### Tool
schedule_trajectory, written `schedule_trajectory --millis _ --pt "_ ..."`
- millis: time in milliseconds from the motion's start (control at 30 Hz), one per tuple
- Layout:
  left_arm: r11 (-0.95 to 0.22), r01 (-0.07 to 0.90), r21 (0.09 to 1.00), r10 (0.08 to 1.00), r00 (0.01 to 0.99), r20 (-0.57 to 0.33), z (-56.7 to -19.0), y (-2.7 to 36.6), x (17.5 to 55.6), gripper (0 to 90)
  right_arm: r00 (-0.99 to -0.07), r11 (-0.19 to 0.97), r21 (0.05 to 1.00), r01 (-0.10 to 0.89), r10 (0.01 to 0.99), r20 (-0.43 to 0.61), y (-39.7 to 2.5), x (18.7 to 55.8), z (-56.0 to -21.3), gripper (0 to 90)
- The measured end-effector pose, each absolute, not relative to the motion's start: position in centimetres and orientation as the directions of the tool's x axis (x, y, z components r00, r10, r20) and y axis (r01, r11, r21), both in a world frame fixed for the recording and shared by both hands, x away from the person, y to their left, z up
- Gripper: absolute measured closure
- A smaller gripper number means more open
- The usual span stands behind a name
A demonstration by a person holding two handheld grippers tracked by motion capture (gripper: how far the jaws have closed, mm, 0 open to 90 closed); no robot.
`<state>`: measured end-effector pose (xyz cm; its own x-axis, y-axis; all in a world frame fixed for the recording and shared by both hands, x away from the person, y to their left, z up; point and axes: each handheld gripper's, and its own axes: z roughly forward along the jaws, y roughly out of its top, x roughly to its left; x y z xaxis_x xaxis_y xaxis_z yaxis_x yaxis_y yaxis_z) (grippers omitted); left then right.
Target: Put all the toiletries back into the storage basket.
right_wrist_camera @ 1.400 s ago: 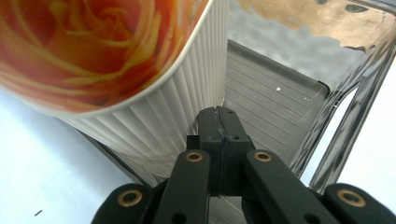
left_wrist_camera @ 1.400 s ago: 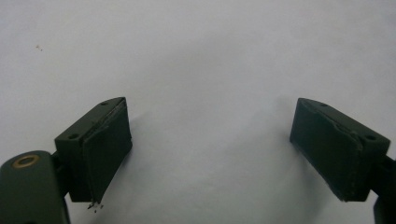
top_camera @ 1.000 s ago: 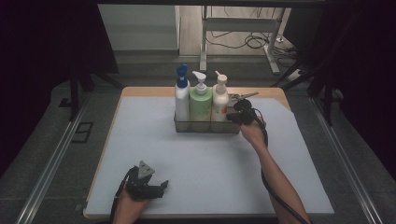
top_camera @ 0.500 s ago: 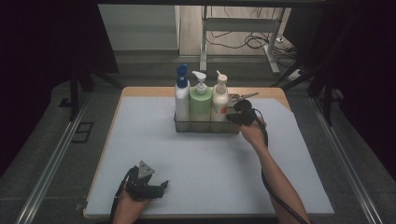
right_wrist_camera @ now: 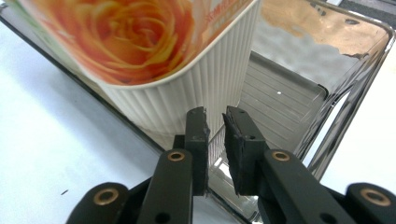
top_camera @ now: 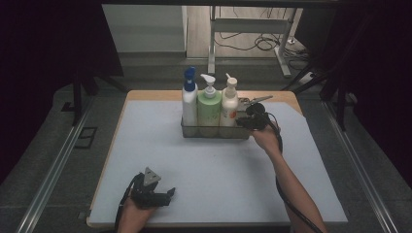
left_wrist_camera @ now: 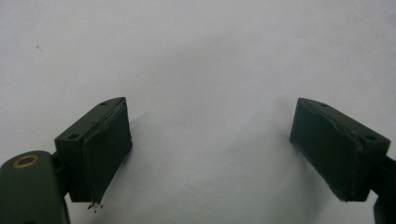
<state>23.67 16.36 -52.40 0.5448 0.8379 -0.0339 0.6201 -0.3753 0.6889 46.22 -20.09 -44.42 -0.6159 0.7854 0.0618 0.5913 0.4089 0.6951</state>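
A smoky clear tray (top_camera: 214,132) stands at the back middle of the white mat (top_camera: 218,170). It holds a blue-capped white bottle (top_camera: 189,99), a green pump bottle (top_camera: 209,104) and a cream pump bottle (top_camera: 229,104). My right gripper (top_camera: 243,121) is at the tray's right end. In the right gripper view its jaws (right_wrist_camera: 215,123) are closed on the tray's thin wall (right_wrist_camera: 345,107), right beside the ribbed cream bottle with a rose label (right_wrist_camera: 187,88). My left gripper (top_camera: 170,193) rests near the front left of the mat; its fingers (left_wrist_camera: 105,144) stand wide apart over bare mat.
A small metallic object (top_camera: 255,100) lies behind the tray's right end on the wooden table edge (top_camera: 155,94). The table's front edge is just below my left hand. Metal rails run along both sides of the table.
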Motion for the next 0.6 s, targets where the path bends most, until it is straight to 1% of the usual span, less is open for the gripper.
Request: schedule_trajectory --millis 300,600 --pt "-0.377 0.62 0.688 0.837 0.546 -0.032 -52.4 16.4 23.7 12.2 -0.625 0.42 0.705 0.572 0.78 0.043 -20.3 45.4 -43.8 69.5" --pt "-0.377 0.62 0.688 0.837 0.546 -0.032 -52.4 16.4 23.7 12.2 -0.631 0.419 0.713 0.562 0.775 0.042 -20.7 44.7 -43.4 57.9"
